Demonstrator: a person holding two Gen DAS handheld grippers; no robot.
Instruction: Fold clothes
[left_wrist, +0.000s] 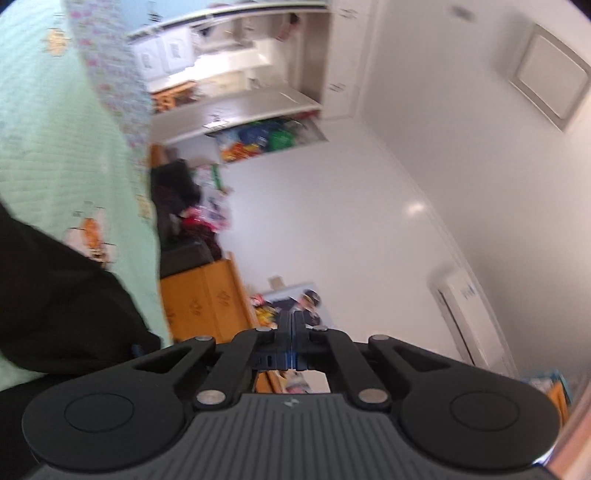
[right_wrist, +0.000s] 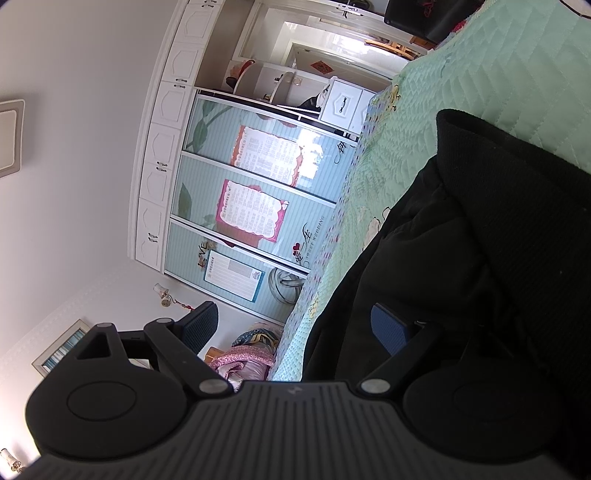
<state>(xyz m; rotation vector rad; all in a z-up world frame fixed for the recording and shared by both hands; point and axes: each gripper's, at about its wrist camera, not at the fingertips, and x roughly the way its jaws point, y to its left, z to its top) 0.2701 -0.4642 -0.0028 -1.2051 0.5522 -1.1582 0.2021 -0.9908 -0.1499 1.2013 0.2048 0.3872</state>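
A black garment (right_wrist: 480, 258) lies on a bed with a pale green quilted cover (right_wrist: 480, 74); a thick ribbed edge of it is nearest the camera. My right gripper (right_wrist: 295, 326) is open wide. Its right finger's blue pad (right_wrist: 391, 328) rests against the garment's edge, and the left finger (right_wrist: 201, 325) hangs off the bedside in the air. In the left wrist view, which is blurred, my left gripper (left_wrist: 293, 325) is shut with nothing between its fingers and points out into the room. The black garment (left_wrist: 55, 295) and the green cover (left_wrist: 55, 147) lie to its left.
A wardrobe with pale blue sliding doors (right_wrist: 258, 184) and posters faces the bed. A pink bundle (right_wrist: 247, 362) sits on the floor by the bedside. The left wrist view shows a wooden cabinet (left_wrist: 207, 299), cluttered shelves (left_wrist: 236, 110), white walls and an air conditioner (left_wrist: 465, 314).
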